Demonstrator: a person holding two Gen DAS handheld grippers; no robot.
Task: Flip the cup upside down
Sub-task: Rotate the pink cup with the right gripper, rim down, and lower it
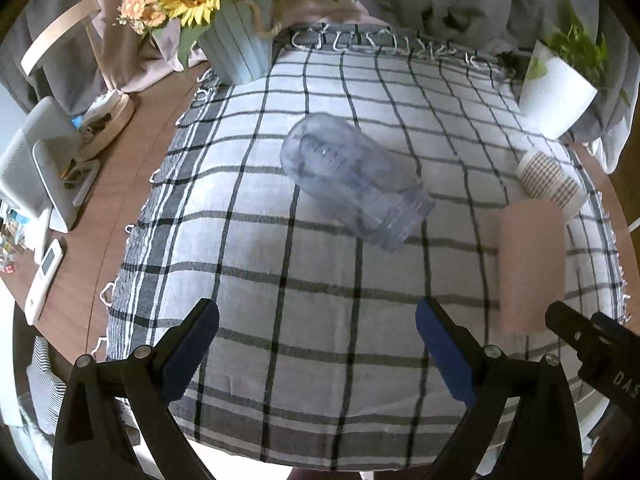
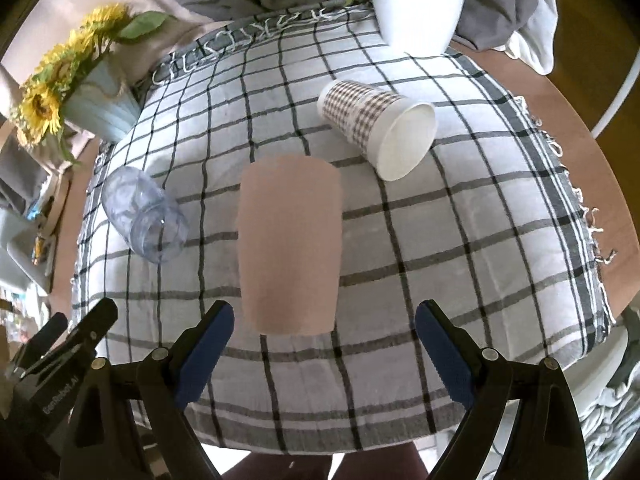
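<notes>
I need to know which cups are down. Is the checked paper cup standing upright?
No, the paper cup lies on its side on the cloth, open mouth facing the camera.

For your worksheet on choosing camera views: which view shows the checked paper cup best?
The right wrist view: the checked paper cup lies on its side in full sight, its open mouth toward the camera, on the plaid cloth. In the left wrist view it sits at the right edge, partly hidden behind the pink cup.

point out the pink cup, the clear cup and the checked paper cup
pink cup (image 2: 290,240), right wrist view, mid side wall
clear cup (image 1: 352,184), left wrist view, middle of body
paper cup (image 2: 360,114), right wrist view, patterned side
</notes>
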